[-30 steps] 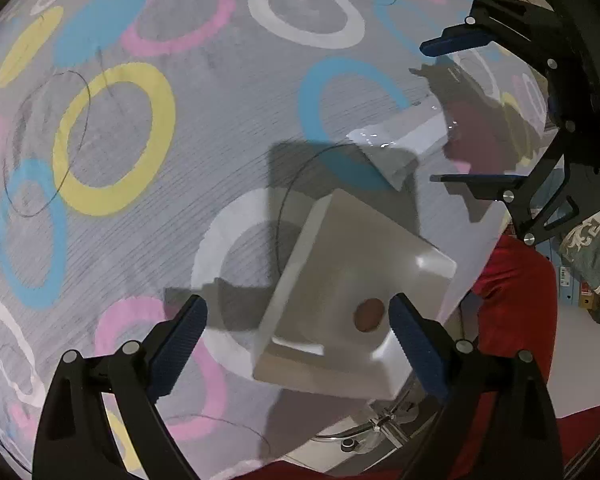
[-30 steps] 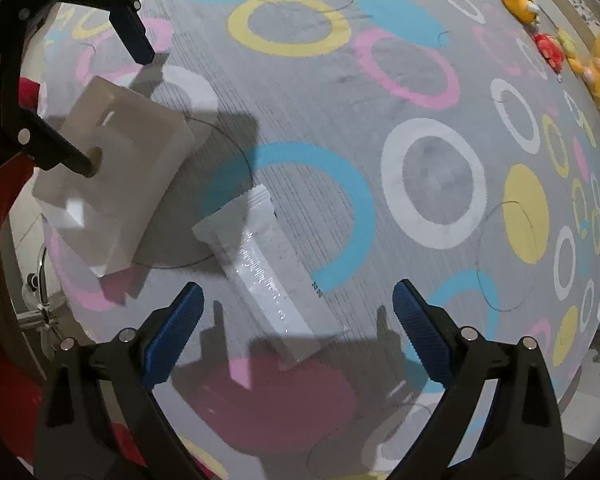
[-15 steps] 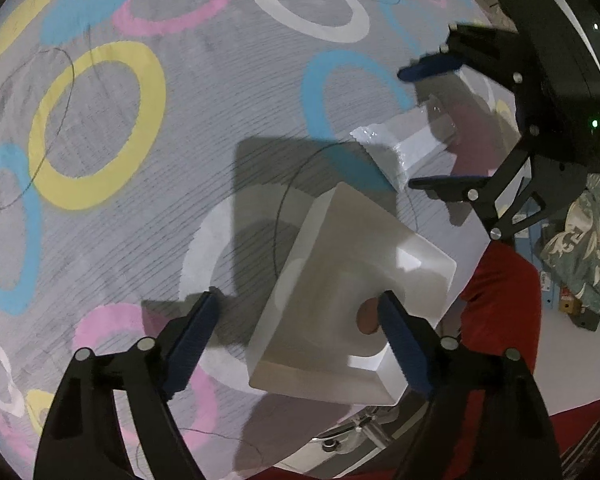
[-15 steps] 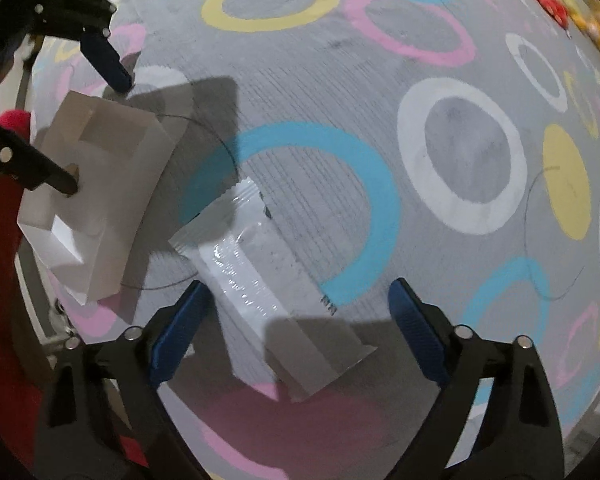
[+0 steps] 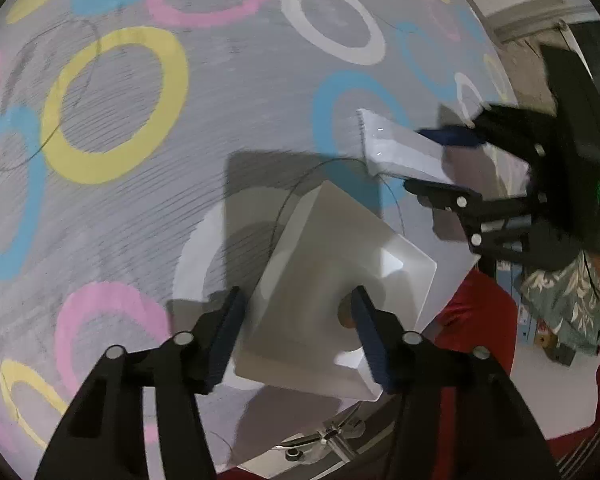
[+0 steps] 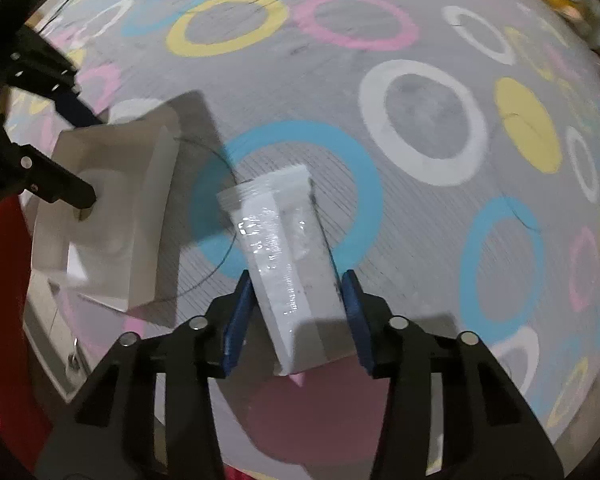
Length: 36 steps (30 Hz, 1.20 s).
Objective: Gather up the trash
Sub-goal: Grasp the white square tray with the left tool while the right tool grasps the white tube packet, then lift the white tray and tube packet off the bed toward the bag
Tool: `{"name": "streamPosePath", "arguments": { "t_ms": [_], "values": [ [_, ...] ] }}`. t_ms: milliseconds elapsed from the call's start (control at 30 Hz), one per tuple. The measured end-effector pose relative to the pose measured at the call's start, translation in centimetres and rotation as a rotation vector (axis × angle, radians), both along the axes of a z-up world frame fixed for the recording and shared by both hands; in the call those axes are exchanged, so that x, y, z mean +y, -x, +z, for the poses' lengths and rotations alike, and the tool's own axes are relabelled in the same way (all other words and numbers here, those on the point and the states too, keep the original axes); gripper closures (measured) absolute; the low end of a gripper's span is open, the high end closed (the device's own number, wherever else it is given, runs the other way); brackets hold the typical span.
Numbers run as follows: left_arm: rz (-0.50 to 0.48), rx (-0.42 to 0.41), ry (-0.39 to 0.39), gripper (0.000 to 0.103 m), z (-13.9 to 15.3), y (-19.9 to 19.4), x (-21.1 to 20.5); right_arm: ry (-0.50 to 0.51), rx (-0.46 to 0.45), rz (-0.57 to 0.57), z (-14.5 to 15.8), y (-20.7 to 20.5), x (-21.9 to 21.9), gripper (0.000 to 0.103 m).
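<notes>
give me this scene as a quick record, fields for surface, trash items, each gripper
surface: grey cloth with coloured rings
trash item 1: white paper tray, on the cloth near its edge
trash item 2: clear plastic wrapper, lying flat beside the tray
left gripper: jaws open, straddling the tray
right gripper: jaws open, either side of the wrapper, not clamped

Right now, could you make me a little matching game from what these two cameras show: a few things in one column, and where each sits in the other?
Things:
1. white tray
2. clear wrapper
3. blue ring
4. left gripper

Places:
A. printed on the cloth under the wrapper
B. straddling the tray, jaws either side
C. between the right gripper's open jaws
D. at the table's edge, beside the wrapper

Pairs: 1-D, 2-C, 3-A, 4-B
</notes>
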<state>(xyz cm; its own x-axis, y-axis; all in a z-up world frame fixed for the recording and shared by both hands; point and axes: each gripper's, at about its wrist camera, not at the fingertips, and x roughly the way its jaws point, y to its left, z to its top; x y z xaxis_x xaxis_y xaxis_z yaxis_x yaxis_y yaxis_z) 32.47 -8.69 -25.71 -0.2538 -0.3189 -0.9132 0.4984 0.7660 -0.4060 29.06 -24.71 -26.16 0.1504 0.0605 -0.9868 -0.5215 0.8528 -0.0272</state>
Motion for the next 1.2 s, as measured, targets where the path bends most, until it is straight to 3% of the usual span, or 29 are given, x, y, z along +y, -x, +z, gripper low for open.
{"name": "streamPosePath", "arguments": {
  "t_ms": [100, 167, 267, 533, 633, 667, 700, 900, 1200],
  "values": [
    [0.034, 0.003, -0.005, 0.057, 0.3, -0.2, 0.6, 0.034, -0.033, -0.083, 0.2, 0.6, 0.0, 0.06],
    [0.056, 0.002, -0.012, 0.059, 0.4, -0.4, 0.9, -0.011, -0.021, -0.119, 0.5, 0.8, 0.0, 0.061],
    [0.079, -0.002, -0.024, 0.06, 0.5, -0.7, 1.0, 0.021, -0.067, -0.113, 1.3, 1.3, 0.2, 0.061],
    [0.106, -0.017, -0.032, 0.063, 0.5, -0.7, 0.9, 0.016, -0.068, -0.175, 1.8, 3.3, 0.7, 0.061],
    [0.135, -0.006, -0.013, 0.073, 0.6, -1.0, 1.9, 0.01, -0.064, -0.188, 2.4, 3.1, 1.7, 0.061],
    [0.161, -0.003, -0.02, 0.091, 0.6, -1.2, 2.4, 0.008, -0.064, -0.19, 2.4, 3.2, 1.6, 0.061],
    [0.184, 0.021, -0.019, 0.096, 0.3, -1.4, 2.8, 0.004, -0.064, -0.194, 2.5, 3.3, 1.7, 0.061],
    [0.21, 0.086, -0.047, 0.096, -2.0, -1.5, 3.8, -0.011, -0.066, -0.21, 3.0, 4.4, 1.8, 0.061],
    [0.231, 0.023, -0.101, 0.099, -0.6, -0.3, 4.5, 0.003, -0.111, -0.207, 4.3, 3.6, 1.5, 0.061]
  ]
}}
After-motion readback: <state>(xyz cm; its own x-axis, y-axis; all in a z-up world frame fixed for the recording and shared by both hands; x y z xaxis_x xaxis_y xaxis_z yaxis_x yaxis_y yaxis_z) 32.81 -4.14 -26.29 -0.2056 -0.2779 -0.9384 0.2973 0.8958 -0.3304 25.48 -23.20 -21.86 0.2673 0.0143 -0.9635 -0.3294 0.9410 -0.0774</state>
